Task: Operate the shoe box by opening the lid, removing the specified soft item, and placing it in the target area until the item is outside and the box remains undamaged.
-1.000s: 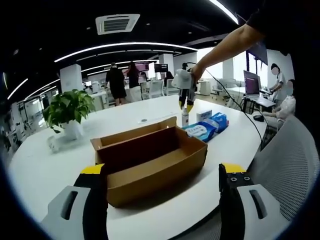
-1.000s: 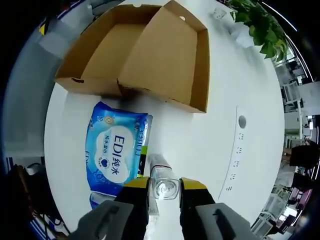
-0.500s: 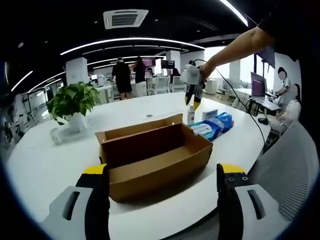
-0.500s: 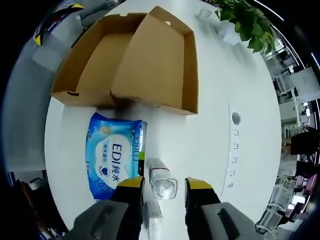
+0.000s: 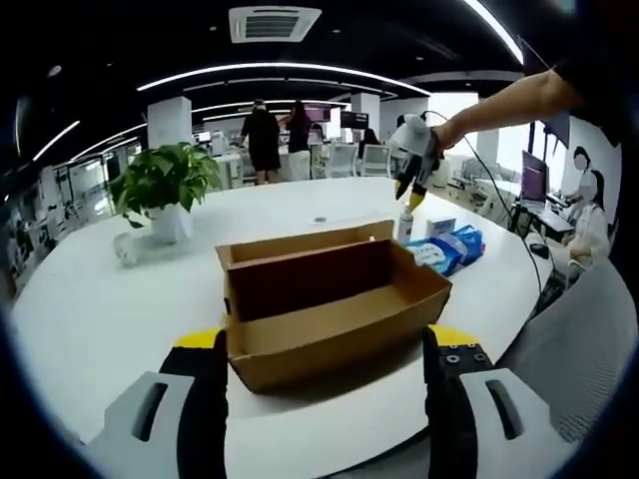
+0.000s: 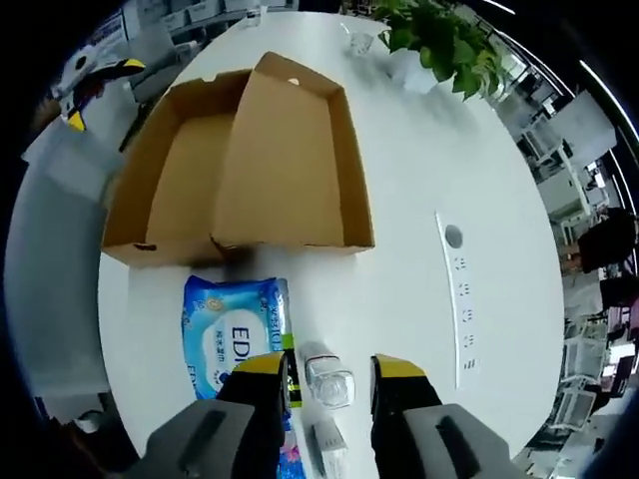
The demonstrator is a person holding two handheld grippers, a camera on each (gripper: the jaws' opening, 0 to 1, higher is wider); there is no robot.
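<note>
A wide white table (image 5: 100,299) is carrying the open shoe box (image 5: 329,309), which is sitting near the table's near edge with its lid folded back. Toward the right edge a blue wipes pack (image 6: 235,329) is lying just beside the box, and a small clear bottle (image 6: 327,379) is standing next to it. The right tongs (image 6: 327,367) are hovering open above that bottle. The left tongs (image 5: 324,344) are gaping wide before the box. A potted plant (image 5: 165,190) is standing near the far-left edge; office desks and people are filling the room behind.
</note>
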